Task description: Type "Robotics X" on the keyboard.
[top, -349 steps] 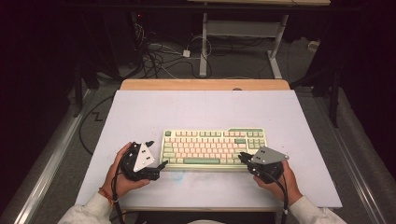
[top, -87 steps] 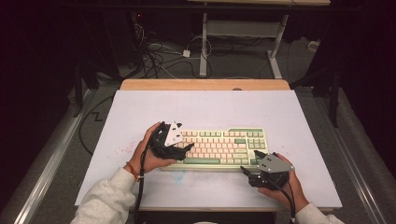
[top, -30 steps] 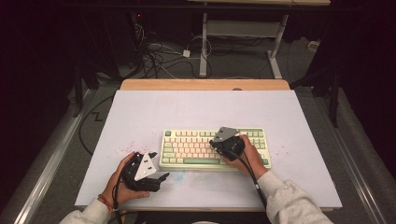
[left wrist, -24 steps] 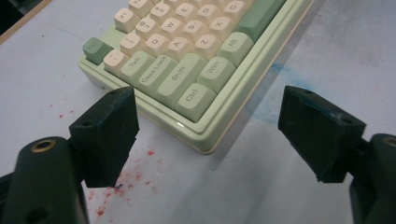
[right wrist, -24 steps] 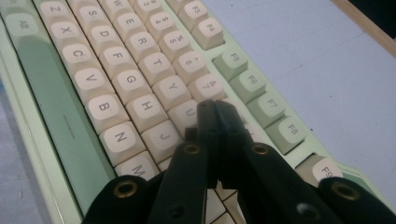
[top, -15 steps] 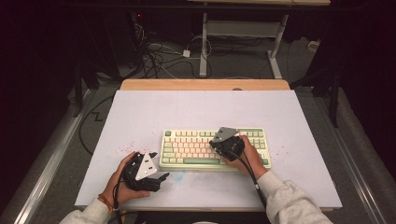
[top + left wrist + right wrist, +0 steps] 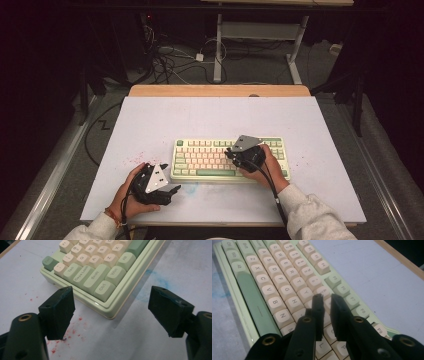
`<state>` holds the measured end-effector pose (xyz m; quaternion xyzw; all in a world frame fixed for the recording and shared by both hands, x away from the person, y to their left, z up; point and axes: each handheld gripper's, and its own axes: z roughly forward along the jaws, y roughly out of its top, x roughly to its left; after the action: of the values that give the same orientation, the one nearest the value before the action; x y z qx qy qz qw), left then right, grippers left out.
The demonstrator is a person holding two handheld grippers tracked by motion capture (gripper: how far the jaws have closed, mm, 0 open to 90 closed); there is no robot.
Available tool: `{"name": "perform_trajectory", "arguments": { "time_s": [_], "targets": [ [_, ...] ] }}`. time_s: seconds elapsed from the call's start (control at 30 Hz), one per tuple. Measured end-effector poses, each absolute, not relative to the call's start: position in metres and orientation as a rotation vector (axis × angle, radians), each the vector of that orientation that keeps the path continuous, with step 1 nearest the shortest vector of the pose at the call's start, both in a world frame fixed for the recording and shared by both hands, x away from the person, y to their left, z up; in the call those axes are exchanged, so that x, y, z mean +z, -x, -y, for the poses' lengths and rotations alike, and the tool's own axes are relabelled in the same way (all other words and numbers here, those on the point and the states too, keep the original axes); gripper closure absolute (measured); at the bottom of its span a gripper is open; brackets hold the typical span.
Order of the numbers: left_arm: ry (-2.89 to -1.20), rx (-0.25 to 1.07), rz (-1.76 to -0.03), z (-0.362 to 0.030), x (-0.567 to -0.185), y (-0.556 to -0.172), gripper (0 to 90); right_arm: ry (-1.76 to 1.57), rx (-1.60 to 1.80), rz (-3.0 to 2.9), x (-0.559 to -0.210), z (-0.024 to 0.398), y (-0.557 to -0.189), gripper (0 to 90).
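Note:
A pale green keyboard (image 7: 205, 161) with cream keys lies in the front middle of the white table (image 7: 220, 117). My right gripper (image 7: 229, 154) hovers low over its right half. In the right gripper view the jaws (image 7: 325, 299) stand almost together with a thin gap, tips over the keys near U and I, nothing between them. My left gripper (image 7: 171, 194) rests on the table off the keyboard's front left corner. In the left gripper view its jaws (image 7: 112, 297) are wide apart and frame the Ctrl corner of the keyboard (image 7: 100, 277) without touching it.
Red specks (image 7: 135, 159) and a faint blue smudge (image 7: 152, 277) mark the table near the left hand. A wooden strip (image 7: 220, 90) borders the table's far edge. Beyond it are floor cables (image 7: 170, 60) and a desk frame (image 7: 260, 35).
Since 2.9 s ago the left gripper pulled back off the keyboard's left end to the table front, and the right gripper moved up onto the keyboard. Nothing has shifted over the last second.

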<state>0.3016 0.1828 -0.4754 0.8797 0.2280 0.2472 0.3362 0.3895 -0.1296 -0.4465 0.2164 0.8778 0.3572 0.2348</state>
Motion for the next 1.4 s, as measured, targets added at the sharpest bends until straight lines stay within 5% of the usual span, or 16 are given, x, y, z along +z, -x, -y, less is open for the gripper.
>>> {"name": "perform_trajectory", "arguments": {
  "time_s": [0.7,1.4],
  "targets": [
    [-2.305,0.633,-0.600,-0.183,-0.476,-0.302,20.7,-0.628,1.094,-2.260,-0.433,0.158,-0.372,37.7],
    [-2.291,0.644,-0.587,-0.183,-0.473,-0.302,25.9,-0.681,1.084,-2.145,-0.438,0.212,-0.340,24.8]
  ]
}}
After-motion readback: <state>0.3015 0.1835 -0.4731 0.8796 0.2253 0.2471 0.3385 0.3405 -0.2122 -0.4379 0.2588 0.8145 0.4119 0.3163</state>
